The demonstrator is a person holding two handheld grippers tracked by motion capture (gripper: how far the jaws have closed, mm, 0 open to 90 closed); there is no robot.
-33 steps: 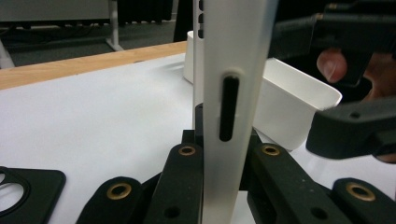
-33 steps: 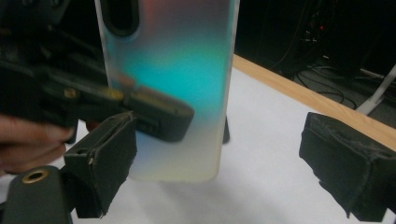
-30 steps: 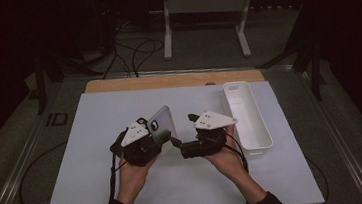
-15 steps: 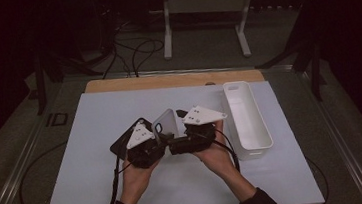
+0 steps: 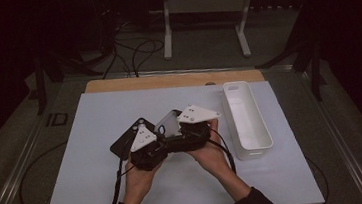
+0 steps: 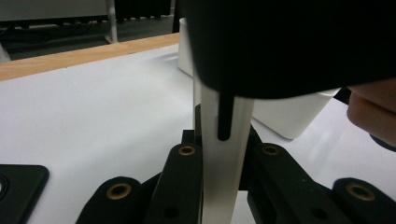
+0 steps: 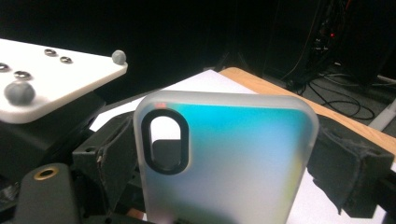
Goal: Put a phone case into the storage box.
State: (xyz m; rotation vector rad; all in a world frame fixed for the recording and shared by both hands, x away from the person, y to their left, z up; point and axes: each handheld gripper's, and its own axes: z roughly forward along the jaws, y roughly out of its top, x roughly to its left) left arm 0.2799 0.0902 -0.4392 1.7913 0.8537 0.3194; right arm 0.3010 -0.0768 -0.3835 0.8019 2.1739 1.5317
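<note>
Left gripper [image 5: 159, 143] jaws clamped on the frosted phone case [image 5: 167, 126] edge; right gripper [image 5: 177, 141] adjacent, jaw state cannot be told.

This looks like a lab or recording studio rather than a home. A white board [image 5: 102, 190] covers a wooden desk [image 5: 167, 80] under a fixed overhead camera, and the surroundings are kept dark. Loose cables [image 5: 134, 51] trail over the grey floor behind, beside a white metal stand [image 5: 205, 4]. In the right gripper view, more wiring [image 7: 336, 88] hangs from dark equipment.
</note>
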